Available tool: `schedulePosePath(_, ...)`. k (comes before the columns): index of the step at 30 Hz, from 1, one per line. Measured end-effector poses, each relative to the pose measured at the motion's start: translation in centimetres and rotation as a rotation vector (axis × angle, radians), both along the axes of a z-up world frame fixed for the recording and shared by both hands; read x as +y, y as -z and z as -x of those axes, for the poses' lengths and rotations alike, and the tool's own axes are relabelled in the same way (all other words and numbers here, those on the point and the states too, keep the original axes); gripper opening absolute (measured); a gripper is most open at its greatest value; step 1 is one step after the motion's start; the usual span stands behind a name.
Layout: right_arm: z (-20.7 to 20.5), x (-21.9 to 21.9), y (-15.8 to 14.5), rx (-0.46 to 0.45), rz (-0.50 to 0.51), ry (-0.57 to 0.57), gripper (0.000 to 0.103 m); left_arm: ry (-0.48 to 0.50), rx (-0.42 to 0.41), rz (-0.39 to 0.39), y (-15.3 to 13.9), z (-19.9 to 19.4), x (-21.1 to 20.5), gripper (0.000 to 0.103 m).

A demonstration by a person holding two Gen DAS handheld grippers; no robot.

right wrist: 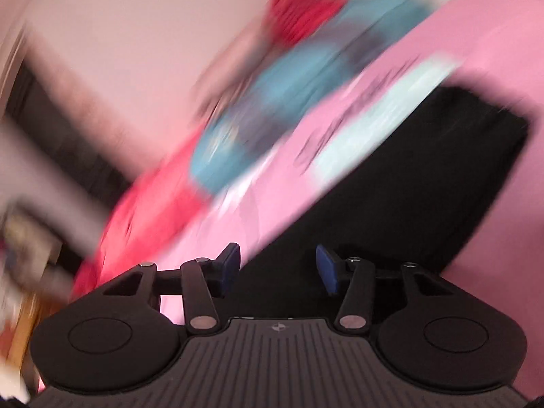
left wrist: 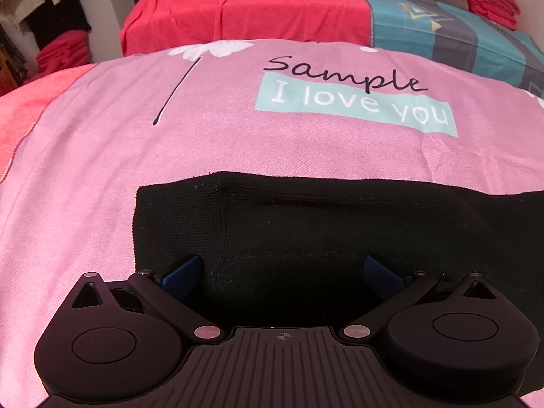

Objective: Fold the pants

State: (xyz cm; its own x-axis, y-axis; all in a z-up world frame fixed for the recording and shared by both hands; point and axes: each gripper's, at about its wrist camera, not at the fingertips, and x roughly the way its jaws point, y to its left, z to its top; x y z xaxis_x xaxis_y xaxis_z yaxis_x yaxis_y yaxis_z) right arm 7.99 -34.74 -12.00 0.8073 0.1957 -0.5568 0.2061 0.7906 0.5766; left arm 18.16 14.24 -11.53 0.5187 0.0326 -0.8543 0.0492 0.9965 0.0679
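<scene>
Black pants [left wrist: 289,231] lie on the pink bed cover [left wrist: 102,142]. Left tool [left wrist: 282,273] gapes wide over their edge, right tool [right wrist: 277,268] also released; pinch both layers squarely before lifting

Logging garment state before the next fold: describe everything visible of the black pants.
The black pants look like a ribbed knit, lying flat on the pink printed blanket as a compact folded rectangle with a raised crease near its left end. The left gripper hangs open over their near edge. The blurred right-wrist view shows the same dark shape.
</scene>
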Motion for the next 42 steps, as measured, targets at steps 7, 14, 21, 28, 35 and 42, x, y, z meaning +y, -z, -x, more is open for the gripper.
schedulePosePath(7, 4.3, -6.1, -1.6, -0.034, 0.025, 0.545, 0.027, -0.02, 0.046, -0.017, -0.4, -0.5, -0.3, 0.103)
schedulePosePath(14, 5.6, -9.0, 0.0, 0.078, -0.15, 0.506, 0.072, -0.079, 0.059, 0.035, -2.5, 0.0, -0.6, 0.103)
schedulePosePath(21, 4.8, -12.8, -0.6, 0.05, -0.069, 0.434, 0.079, -0.041, 0.069, 0.047, -1.5, 0.0, -3.7, 0.103)
schedulePosePath(28, 4.5, -11.5, -0.1, -0.027, -0.057, 0.386, 0.076, -0.014, 0.067, -0.01, -0.4, 0.1, -4.7, 0.103)
schedulePosePath(35, 3.1, -13.3, -1.1, 0.025, 0.117, 0.362, 0.019, 0.007, 0.064, -0.025, -0.1, 0.1, -4.8, 0.103)
schedulePosePath(42, 5.9, -15.8, -0.2, 0.021, -0.043, 0.482, 0.034, 0.022, 0.069, -0.026, -0.6, 0.2, -4.6, 0.103)
